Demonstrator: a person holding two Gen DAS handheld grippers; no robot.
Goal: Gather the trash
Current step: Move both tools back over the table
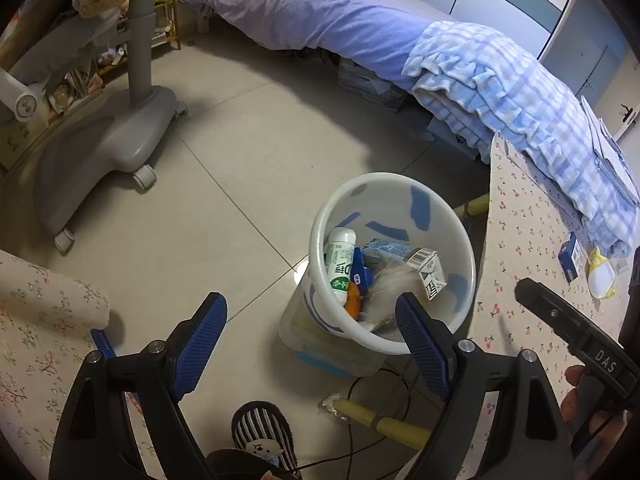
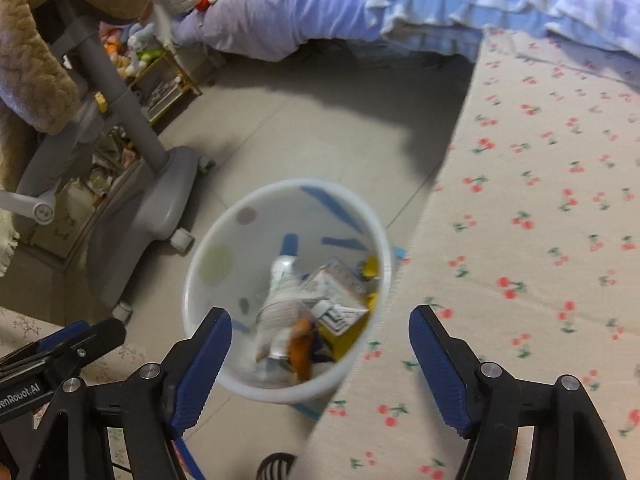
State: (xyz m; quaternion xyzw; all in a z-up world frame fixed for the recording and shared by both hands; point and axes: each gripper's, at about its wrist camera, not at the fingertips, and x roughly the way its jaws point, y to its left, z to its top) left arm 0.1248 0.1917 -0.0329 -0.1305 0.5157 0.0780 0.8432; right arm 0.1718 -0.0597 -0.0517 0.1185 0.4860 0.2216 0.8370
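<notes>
Grey floor tiles (image 1: 224, 184) are shown in a bedroom, with a bed under a lilac sheet (image 1: 320, 12) along the far side and a blue-and-white checked blanket (image 1: 500, 92) hanging over its near end. A grey wheeled stand (image 1: 120, 136) is seen at the left. A table covered with a cherry-print cloth (image 2: 540, 200) occupies the right of both views.

On the floor, just beside the table edge, a white waste bin (image 1: 460, 248) with blue markings is placed upright. Collected trash is seen inside it: a white bottle with green print (image 1: 339, 264), a milk carton bearing a barcode (image 1: 424, 264), an orange scrap (image 1: 354, 300) and some pale crumpled material. Further items, a small blue box (image 1: 570, 256) and a yellow-and-white wrapper (image 1: 600, 276), are left on the cloth near the blanket.

The left gripper (image 1: 312, 320) is held above the floor beside the bin, its blue-padded jaws spread wide with nothing between them. The right gripper (image 2: 320, 336) is held over the bin's near rim, its jaws likewise parted and nothing clamped; the bin contents appear blurred beneath it in the right wrist view. A striped slipper (image 1: 264, 428) is visible at the lower edge of the left wrist view.
</notes>
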